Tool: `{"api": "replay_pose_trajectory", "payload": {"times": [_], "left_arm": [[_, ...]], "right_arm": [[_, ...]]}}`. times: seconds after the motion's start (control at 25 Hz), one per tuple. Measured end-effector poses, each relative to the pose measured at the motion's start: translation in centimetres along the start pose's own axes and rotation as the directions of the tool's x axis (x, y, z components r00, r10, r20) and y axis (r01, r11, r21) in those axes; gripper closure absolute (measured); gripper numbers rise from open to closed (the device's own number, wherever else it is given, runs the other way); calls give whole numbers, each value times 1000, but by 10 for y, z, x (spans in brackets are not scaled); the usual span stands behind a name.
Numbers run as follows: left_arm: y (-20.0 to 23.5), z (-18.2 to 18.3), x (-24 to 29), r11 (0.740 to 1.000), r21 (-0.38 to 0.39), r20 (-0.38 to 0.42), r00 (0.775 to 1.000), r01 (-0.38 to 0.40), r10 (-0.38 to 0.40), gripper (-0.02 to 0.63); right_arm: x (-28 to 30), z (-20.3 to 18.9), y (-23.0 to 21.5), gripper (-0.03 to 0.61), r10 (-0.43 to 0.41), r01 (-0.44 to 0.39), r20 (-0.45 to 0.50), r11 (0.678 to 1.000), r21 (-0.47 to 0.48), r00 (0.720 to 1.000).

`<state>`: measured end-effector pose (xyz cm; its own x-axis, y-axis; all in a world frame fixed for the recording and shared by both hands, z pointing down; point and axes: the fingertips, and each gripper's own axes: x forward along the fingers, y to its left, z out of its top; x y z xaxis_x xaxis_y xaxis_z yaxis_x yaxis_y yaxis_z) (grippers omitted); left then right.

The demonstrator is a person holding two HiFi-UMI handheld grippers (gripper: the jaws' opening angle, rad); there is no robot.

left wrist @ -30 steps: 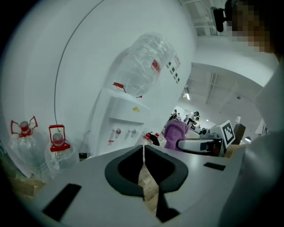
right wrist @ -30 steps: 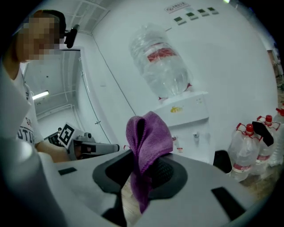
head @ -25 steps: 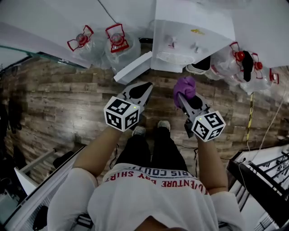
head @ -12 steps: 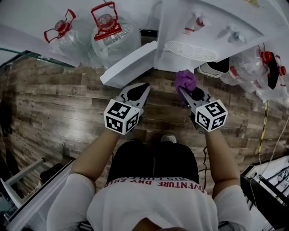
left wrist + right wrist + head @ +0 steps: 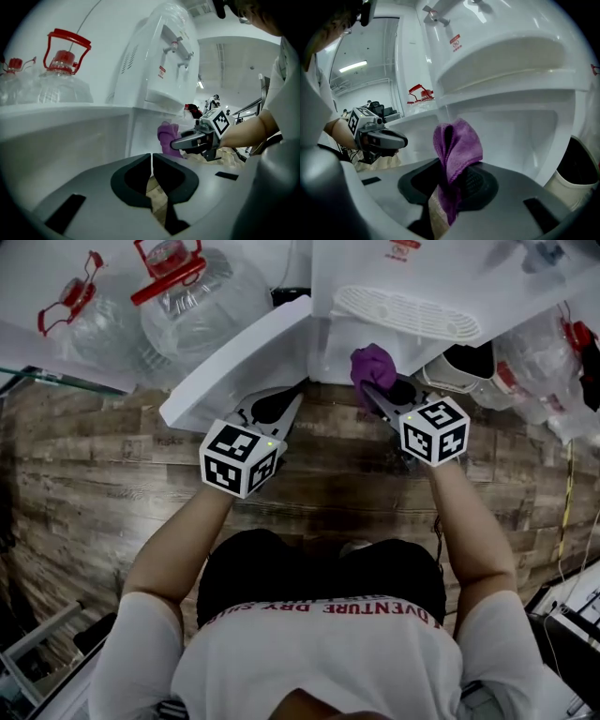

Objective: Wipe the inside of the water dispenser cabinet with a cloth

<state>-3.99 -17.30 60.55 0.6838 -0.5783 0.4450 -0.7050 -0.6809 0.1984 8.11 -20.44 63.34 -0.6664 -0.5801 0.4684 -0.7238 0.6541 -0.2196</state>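
Right gripper view: the purple cloth (image 5: 457,145) stands folded between the jaws of the right gripper (image 5: 450,185), which pinch its lower part, and its top rises before the open white cabinet (image 5: 520,131) of the water dispenser (image 5: 497,42). From the head view the cloth (image 5: 373,364) sits at about 1 o'clock, at the mouth of the cabinet and just below the drip tray grille (image 5: 403,310). Whether it touches a cabinet wall cannot be told.

The cabinet door (image 5: 234,362) swings out toward 11 o'clock, and the left gripper (image 5: 274,407) hovers just under its edge, jaws pressed together with nothing between them.

At 2 o'clock from the cloth stands a white bin (image 5: 464,367), dark inside, its contents not readable. Two clear water jugs with red handles (image 5: 192,296) (image 5: 80,315) stand at 10 to 11 o'clock, and another jug (image 5: 553,371) lies at 3 o'clock, their fill unclear. Wooden floor (image 5: 94,456) spreads below.
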Motion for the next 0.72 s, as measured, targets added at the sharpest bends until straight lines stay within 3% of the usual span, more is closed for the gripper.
{"api": "replay_pose_trajectory", "payload": {"times": [0.24, 0.72], "left_arm": [[-1, -4, 25, 994, 93, -6, 999, 48, -48, 578], [2, 24, 43, 999, 15, 73, 996, 47, -48, 578]], "right_arm": [[29, -10, -16, 474, -2, 2, -15, 1000, 15, 1000], [70, 29, -39, 472, -23, 10, 115, 993, 115, 993]]}}
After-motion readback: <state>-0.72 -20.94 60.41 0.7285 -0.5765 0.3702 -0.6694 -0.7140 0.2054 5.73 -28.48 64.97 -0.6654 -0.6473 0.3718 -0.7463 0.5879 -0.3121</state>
